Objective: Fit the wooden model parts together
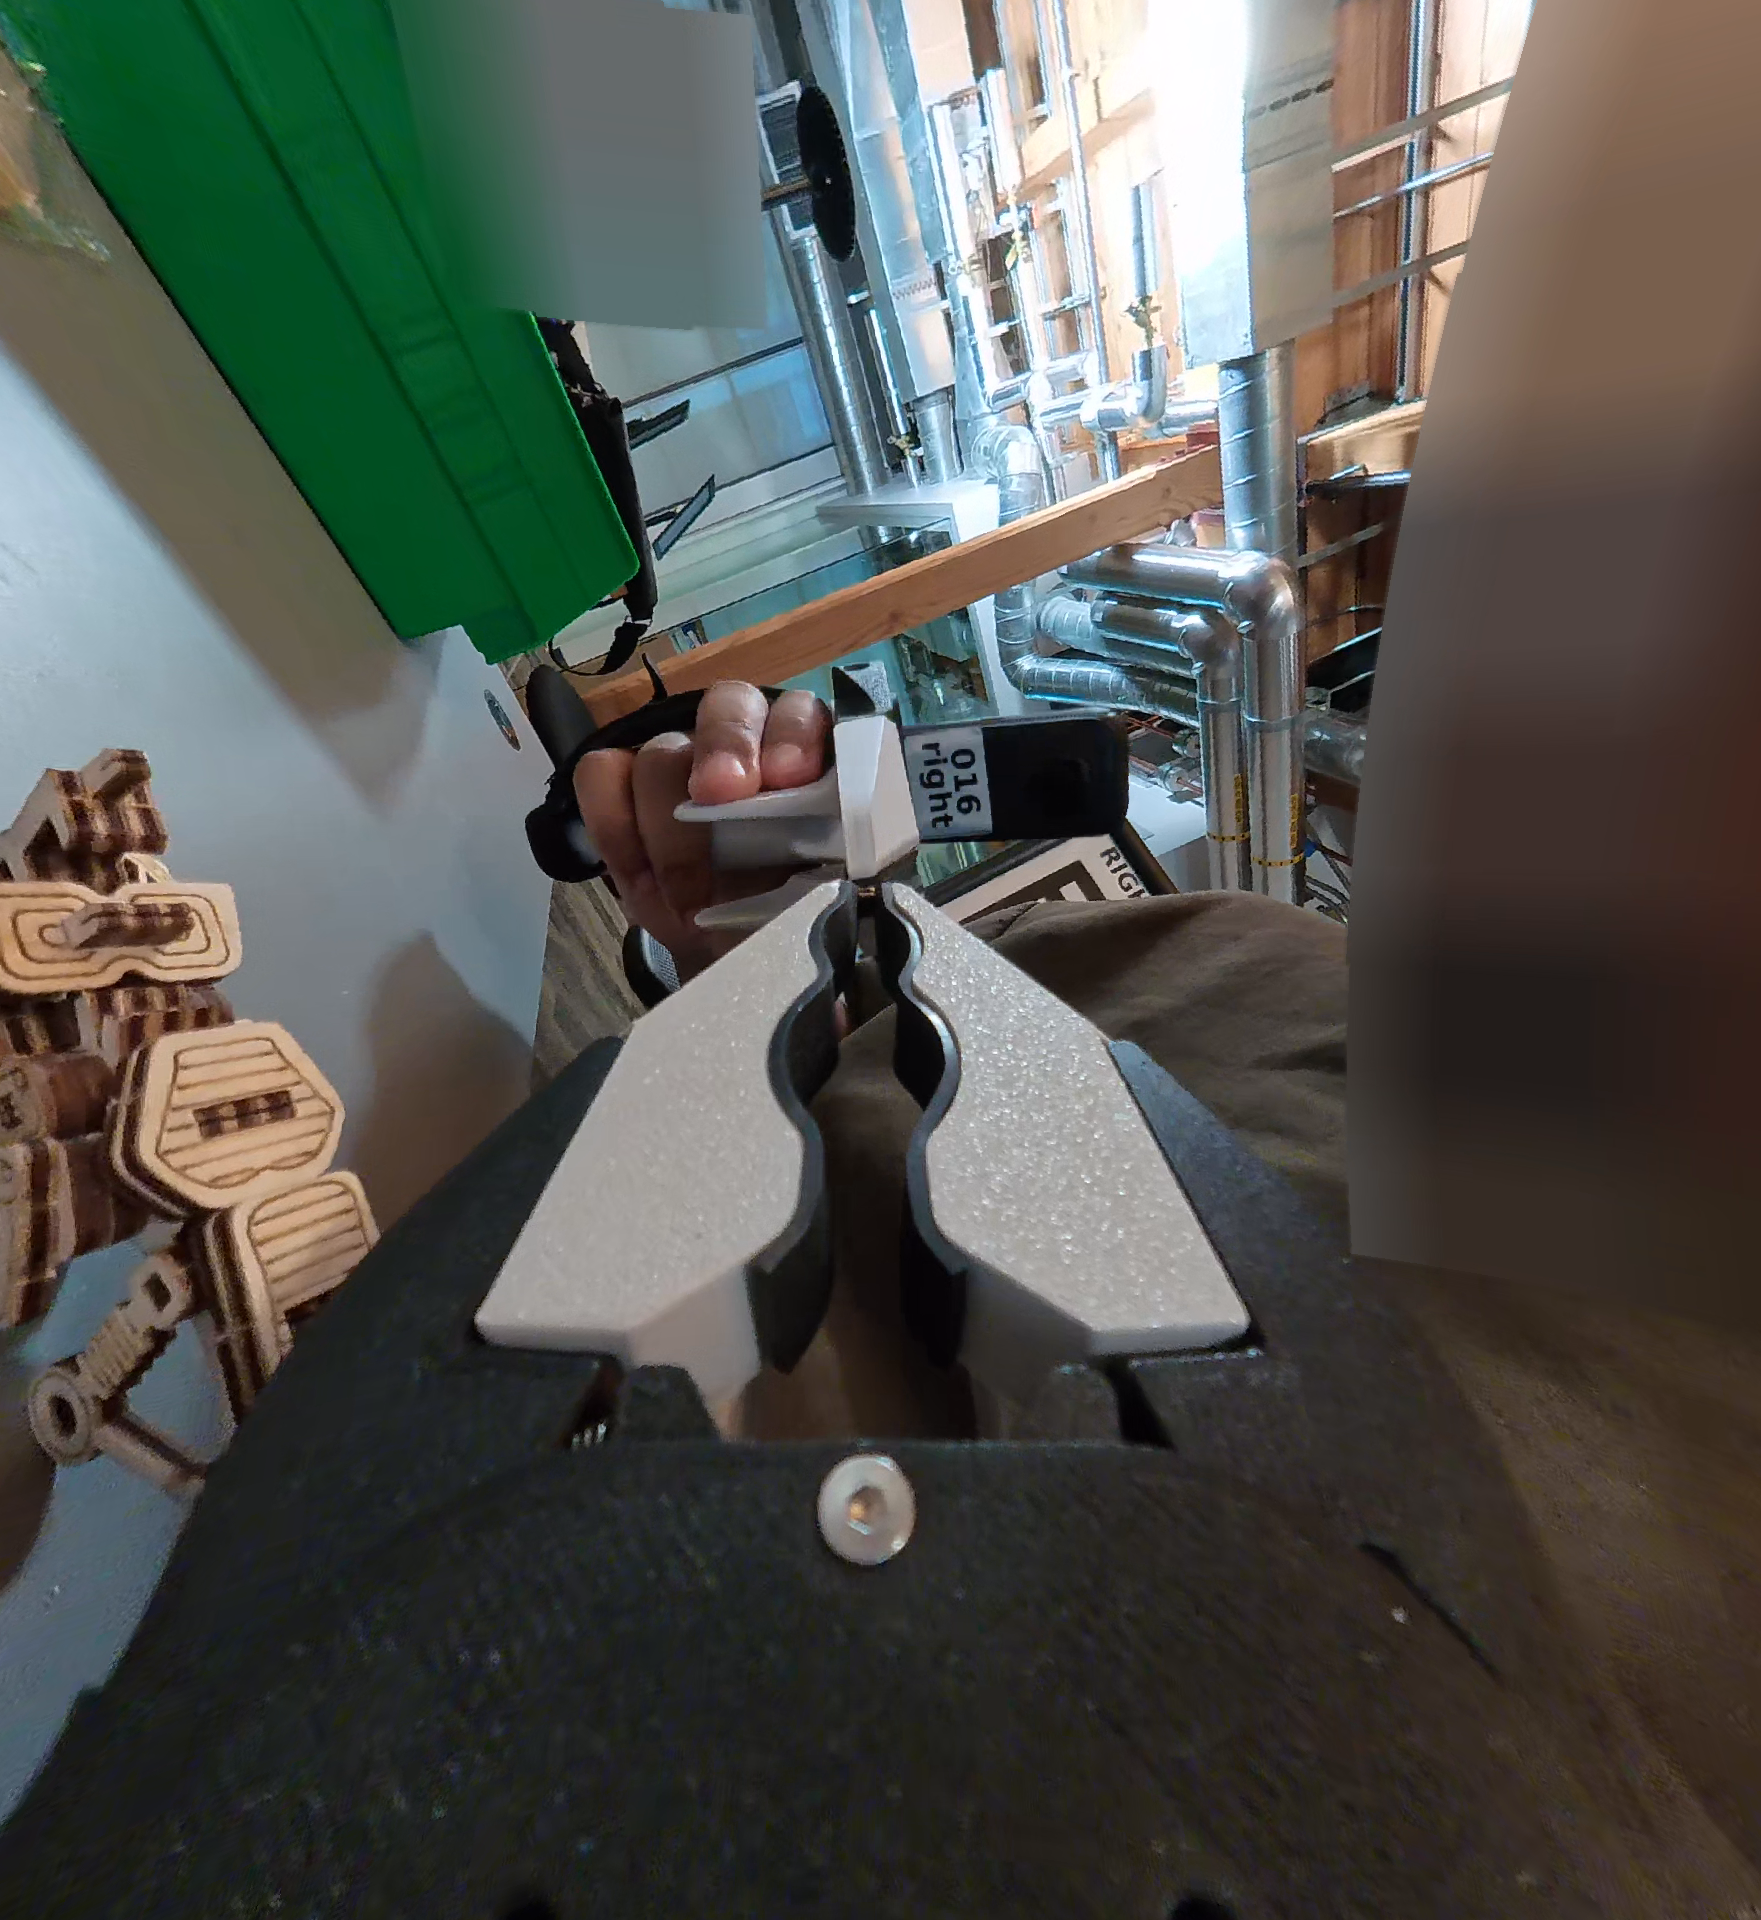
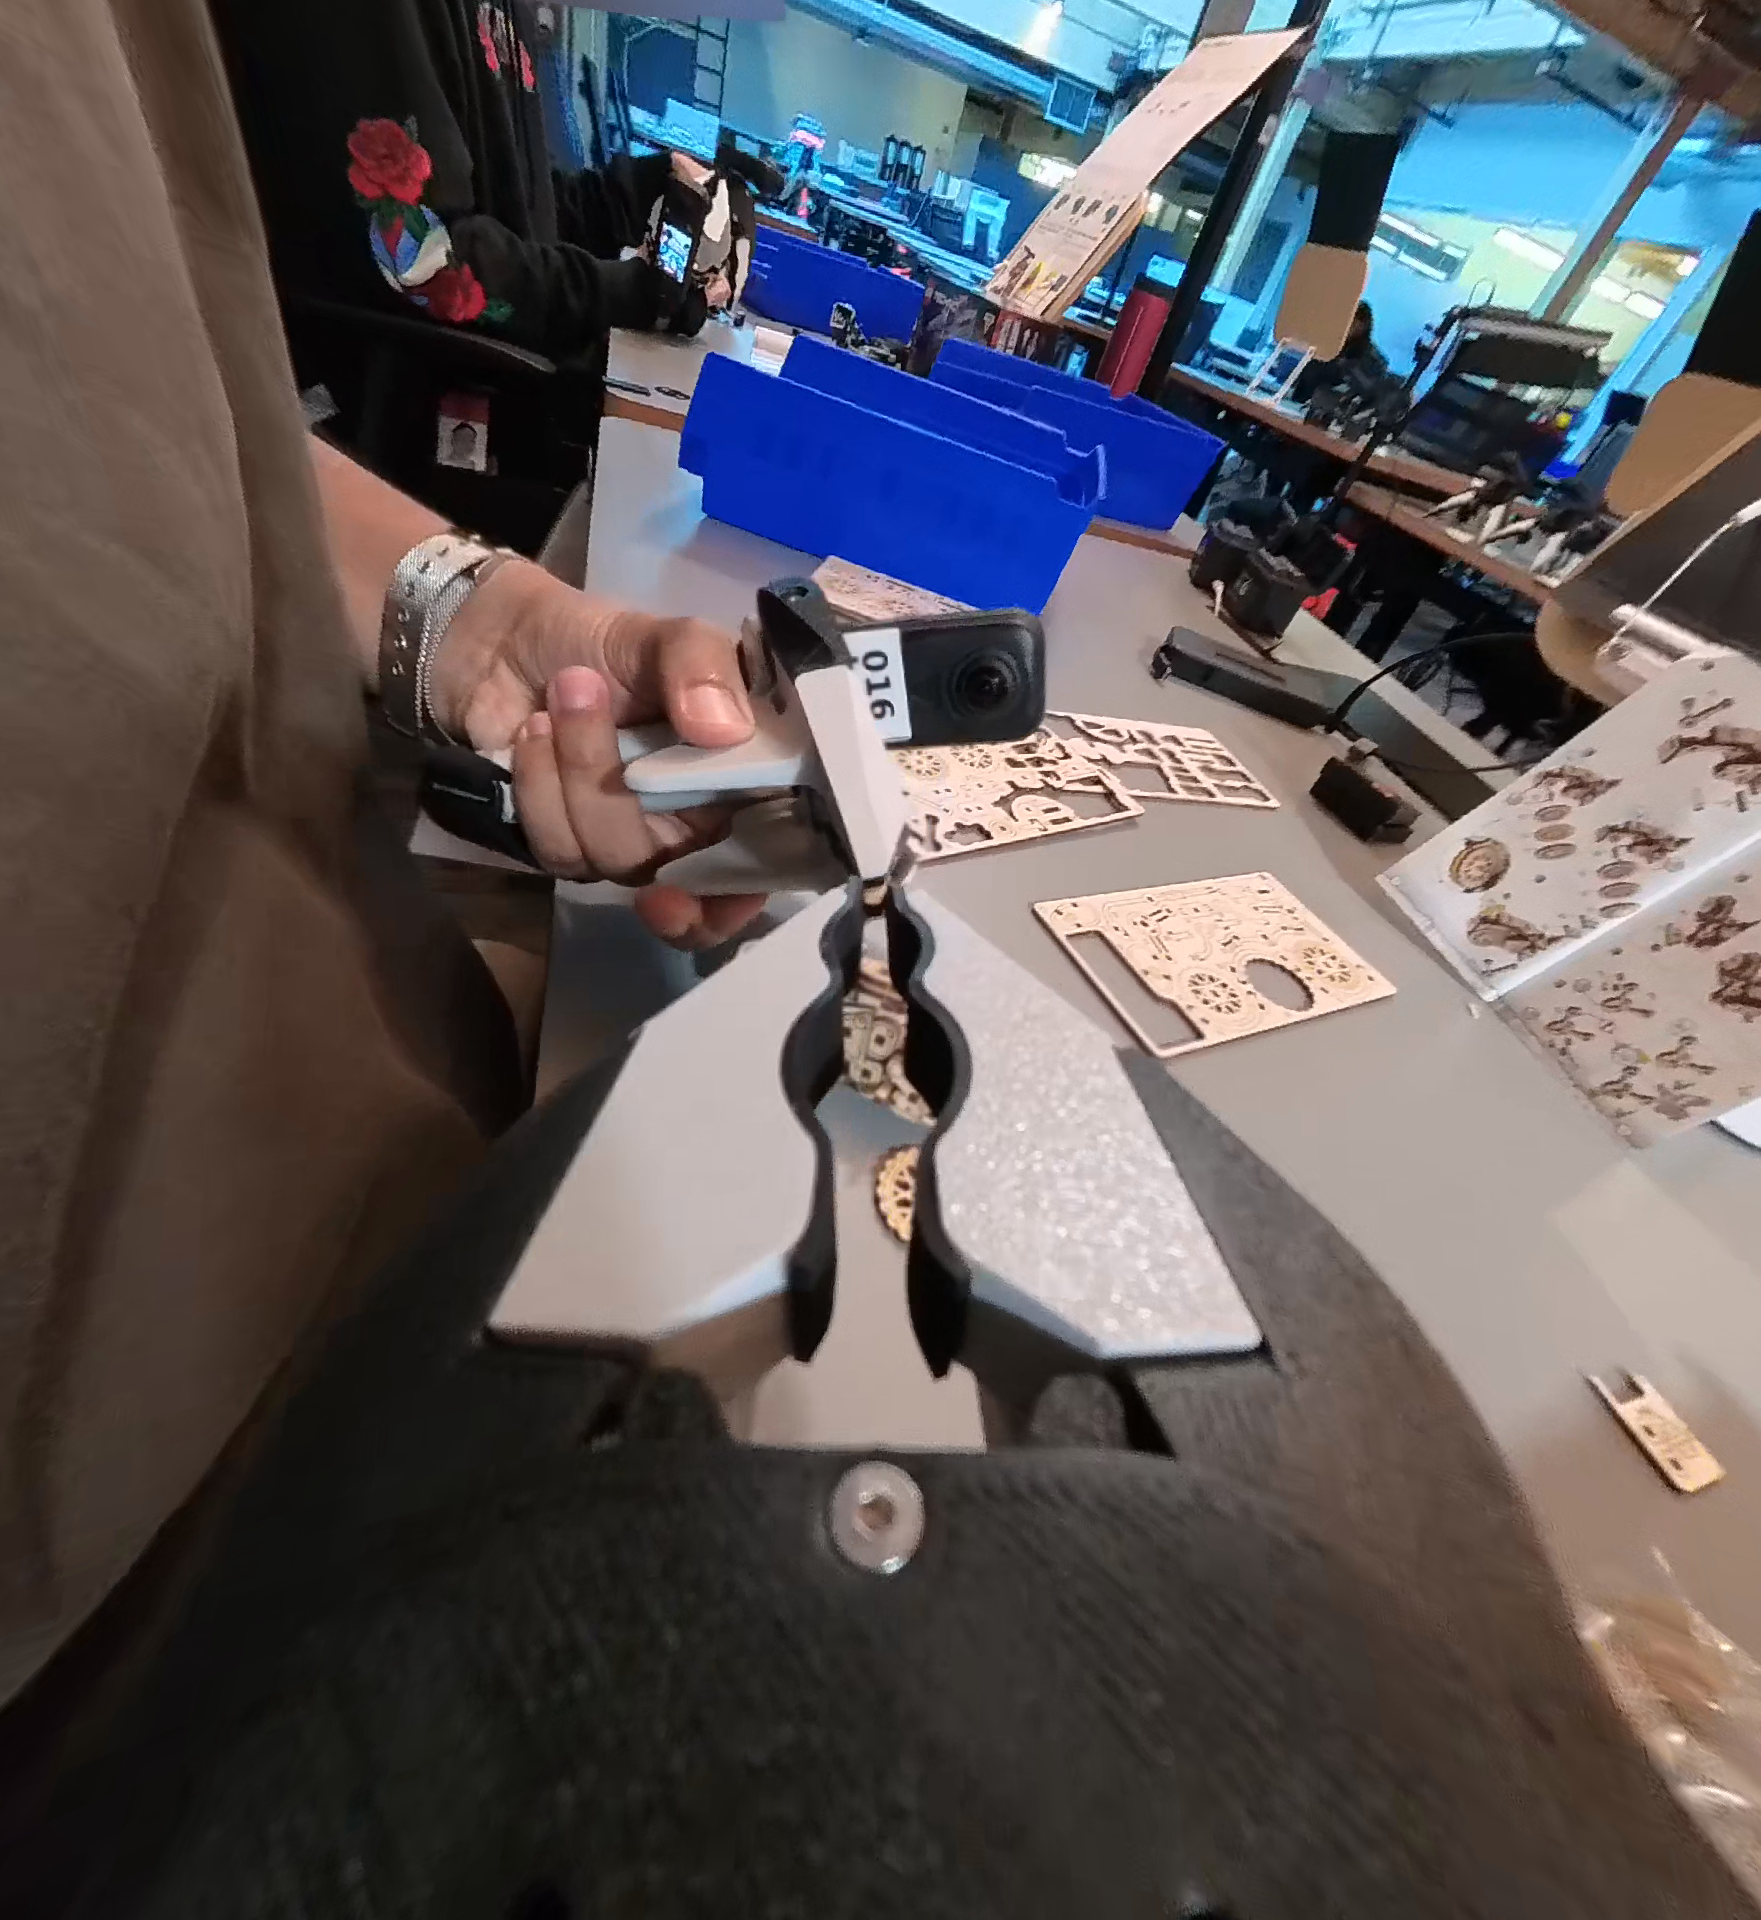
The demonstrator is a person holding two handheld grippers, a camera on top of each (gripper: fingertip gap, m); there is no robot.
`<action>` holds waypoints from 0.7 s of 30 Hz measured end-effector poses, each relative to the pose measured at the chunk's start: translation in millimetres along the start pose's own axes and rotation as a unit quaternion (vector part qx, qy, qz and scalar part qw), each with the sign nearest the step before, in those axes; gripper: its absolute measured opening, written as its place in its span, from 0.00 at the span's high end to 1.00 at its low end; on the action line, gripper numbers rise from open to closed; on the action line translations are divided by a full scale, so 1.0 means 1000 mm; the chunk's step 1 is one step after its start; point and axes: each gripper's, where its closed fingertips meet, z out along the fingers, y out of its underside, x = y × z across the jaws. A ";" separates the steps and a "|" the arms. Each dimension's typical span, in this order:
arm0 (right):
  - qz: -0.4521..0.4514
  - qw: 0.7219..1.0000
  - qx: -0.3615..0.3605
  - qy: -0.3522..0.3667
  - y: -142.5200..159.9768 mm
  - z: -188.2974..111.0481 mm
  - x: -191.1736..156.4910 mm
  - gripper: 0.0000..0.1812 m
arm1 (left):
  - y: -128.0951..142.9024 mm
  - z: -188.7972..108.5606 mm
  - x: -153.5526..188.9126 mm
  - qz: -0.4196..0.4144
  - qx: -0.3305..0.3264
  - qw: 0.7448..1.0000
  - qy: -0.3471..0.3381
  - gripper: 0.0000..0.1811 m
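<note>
My left gripper (image 1: 868,902) and right gripper (image 2: 876,896) meet tip to tip in the air above the grey table (image 2: 1375,1091). Each is shut, pinching a tiny wooden part (image 2: 886,881) between the tips; it also shows in the left wrist view (image 1: 868,885), mostly hidden. The right gripper (image 1: 871,868) faces the left one head-on, as the left gripper (image 2: 895,850) does in the right wrist view. A partly built wooden model (image 1: 159,1091) stands at the left. Laser-cut wooden sheets (image 2: 1214,961) and loose gears (image 2: 897,1190) lie below.
A green bin (image 1: 388,312) stands behind the model. Blue bins (image 2: 886,488) sit at the table's far side. An open instruction booklet (image 2: 1634,883) leans at the right, and a small loose wooden piece (image 2: 1655,1434) lies near the front. Another person (image 2: 419,260) stands at the back left. My two grippers' fingertips are within a few centimetres of each other.
</note>
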 end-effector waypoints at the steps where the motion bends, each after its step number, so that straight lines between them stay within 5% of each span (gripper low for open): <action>1: 0.012 1.000 0.001 -0.004 0.000 0.000 0.001 1.00 | -0.001 0.000 0.000 -0.002 0.004 1.000 -0.001 0.99; 6: 0.112 0.993 0.033 0.026 -0.006 -0.012 0.024 0.99 | -0.020 -0.008 0.011 0.041 0.031 0.998 -0.033 0.70; 12: 0.157 0.985 0.052 0.044 -0.014 -0.018 0.038 0.99 | -0.032 -0.056 0.044 0.204 0.072 0.965 -0.147 0.73; 17: 0.178 0.983 0.048 0.026 -0.006 -0.005 0.034 0.99 | -0.037 -0.134 -0.003 0.301 0.110 0.857 -0.403 0.82; 21: 0.189 0.979 0.071 0.015 -0.007 0.005 0.042 0.99 | -0.026 -0.163 -0.050 0.334 0.008 0.739 -0.585 0.79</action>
